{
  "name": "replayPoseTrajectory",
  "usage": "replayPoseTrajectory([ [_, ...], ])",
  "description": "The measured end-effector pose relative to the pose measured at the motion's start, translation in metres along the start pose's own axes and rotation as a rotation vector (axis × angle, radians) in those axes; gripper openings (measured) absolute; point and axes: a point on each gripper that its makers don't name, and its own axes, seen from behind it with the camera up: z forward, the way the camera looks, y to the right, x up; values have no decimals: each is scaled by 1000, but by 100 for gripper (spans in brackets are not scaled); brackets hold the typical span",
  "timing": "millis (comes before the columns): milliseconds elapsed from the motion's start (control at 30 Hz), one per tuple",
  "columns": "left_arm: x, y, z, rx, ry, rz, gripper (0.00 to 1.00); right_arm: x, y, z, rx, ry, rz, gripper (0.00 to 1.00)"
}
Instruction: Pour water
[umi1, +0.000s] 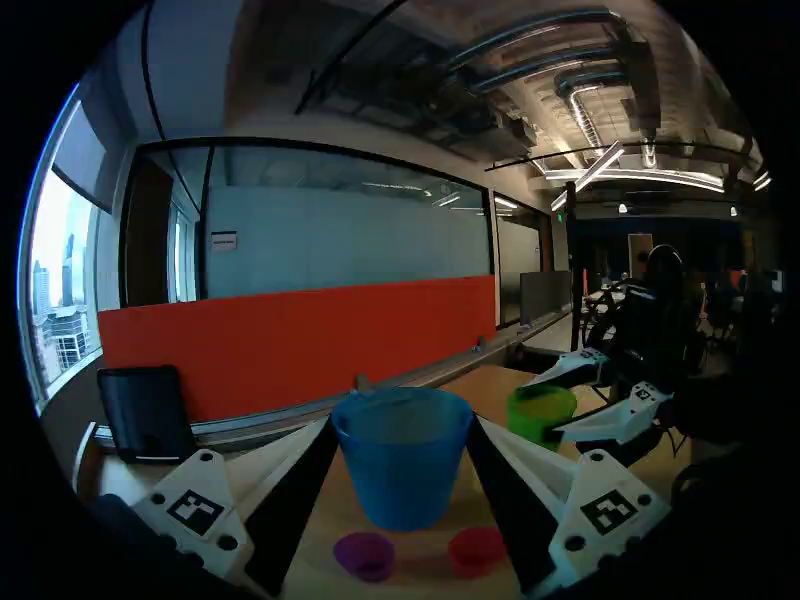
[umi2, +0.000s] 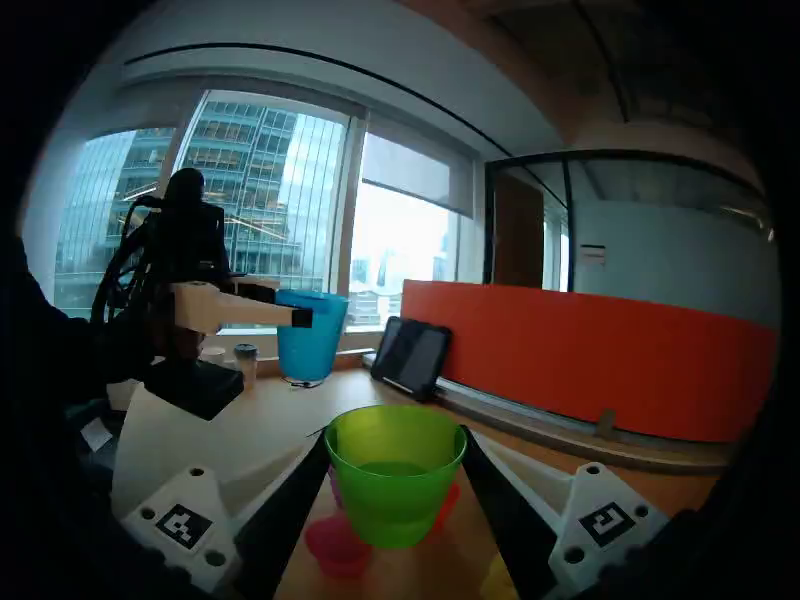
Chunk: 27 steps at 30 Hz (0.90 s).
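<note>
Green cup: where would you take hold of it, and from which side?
Grip the green cup on its side wall, just below the rim, coming in level from the side with one of the fingers on each flank. It is upright, open-topped, and narrows downward, so the wider top resists slipping and the mouth is free for pouring.

An office is showing here. An orange desk divider (umi1: 300, 345) is fronting a glass-walled room (umi1: 340, 235) under exposed pipes (umi1: 540, 50).
</note>
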Motion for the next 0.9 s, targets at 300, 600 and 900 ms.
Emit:
replayPoseTrajectory([
  [300,-44,-7,-7,6,-72,3,88,-12,15,-12,-28,-40,1,93],
  [600,-85,-2,-14,-19,-149,-4,89,-34,14,-22,-18,-97,9,93],
  [900,-130,11,-19,-63,-247,17,89,-58,11,-28,-6,-167,8,93],
])
